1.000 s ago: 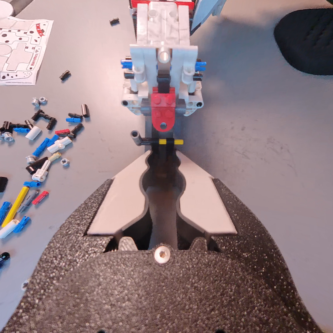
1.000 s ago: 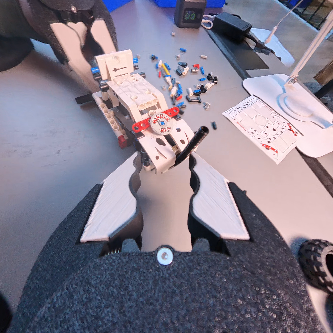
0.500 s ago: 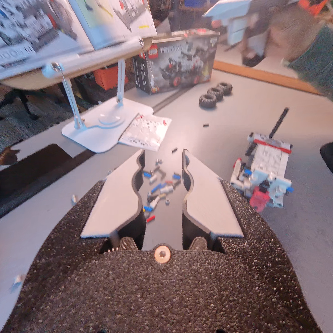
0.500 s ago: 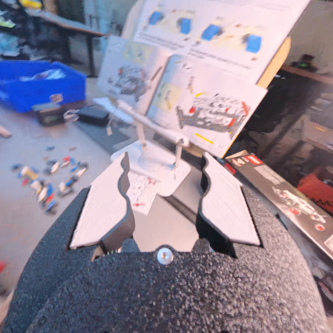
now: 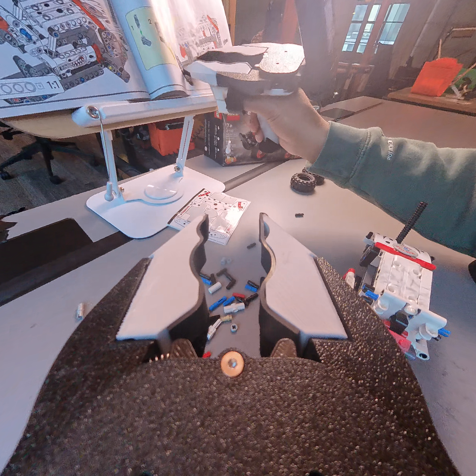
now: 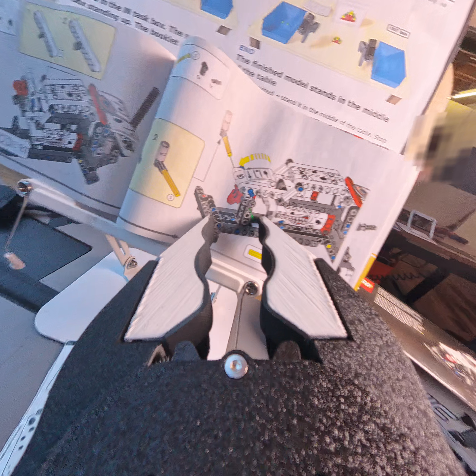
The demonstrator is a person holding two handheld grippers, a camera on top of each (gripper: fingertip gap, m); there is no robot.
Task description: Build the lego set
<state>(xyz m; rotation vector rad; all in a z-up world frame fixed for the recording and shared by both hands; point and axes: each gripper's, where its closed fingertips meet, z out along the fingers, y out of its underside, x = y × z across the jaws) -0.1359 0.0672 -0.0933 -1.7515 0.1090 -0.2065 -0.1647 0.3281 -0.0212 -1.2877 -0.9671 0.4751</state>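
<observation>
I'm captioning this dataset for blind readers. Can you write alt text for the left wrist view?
The open, empty left gripper hovers over scattered small Lego pieces on a grey table, the half-built white Lego truck to its right. Beyond, a hand raises the right gripper to an instruction booklet on a white stand.

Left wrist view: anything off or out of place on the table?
Mostly normal mid-build clutter. The model lies tilted on the table, wheels not fitted: a tyre sits loose by the box. Loose pins lie scattered, one stray piece apart at left. Both grippers, left and right, are open and empty.
</observation>
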